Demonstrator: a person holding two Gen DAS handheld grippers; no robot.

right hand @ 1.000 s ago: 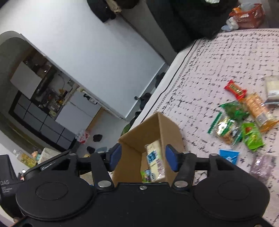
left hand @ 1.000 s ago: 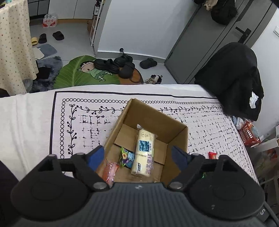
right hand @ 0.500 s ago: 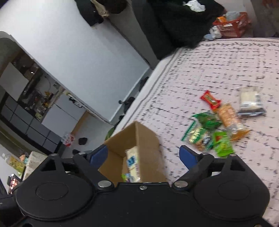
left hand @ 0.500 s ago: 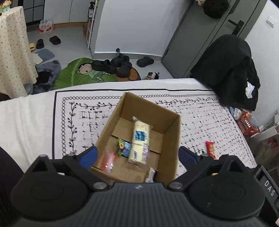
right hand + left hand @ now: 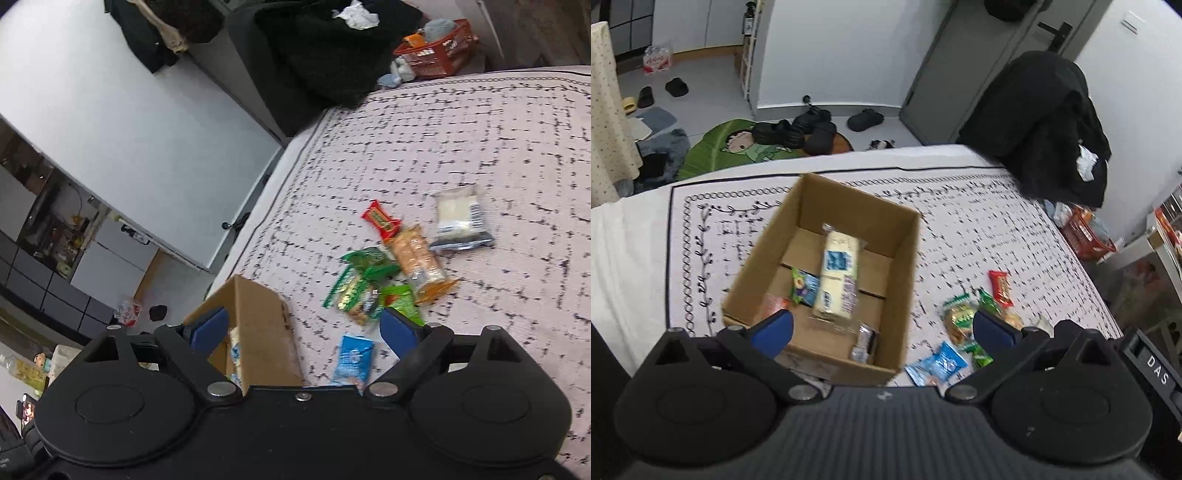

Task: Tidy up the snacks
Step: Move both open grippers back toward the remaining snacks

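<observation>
Open brown cardboard box (image 5: 827, 266) on white black-patterned cloth (image 5: 979, 236). Inside: long pale-yellow cracker pack with blue label (image 5: 837, 273), small green-blue packet (image 5: 802, 287), orange packet (image 5: 774, 304), clear-wrapped piece (image 5: 863, 341). Loose snacks beside box on cloth: red bar (image 5: 382, 220), orange biscuit pack (image 5: 419, 260), green packets (image 5: 364, 282), blue sachet (image 5: 352, 360), clear white pack (image 5: 458, 219). Left gripper (image 5: 882, 326) spread wide, empty, above box. Right gripper (image 5: 304, 328) spread wide, empty.

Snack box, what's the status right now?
Left gripper and right gripper open, empty. Cardboard box holds a few packets. Loose snacks lie on the cloth beside it. Nothing blocking.
</observation>
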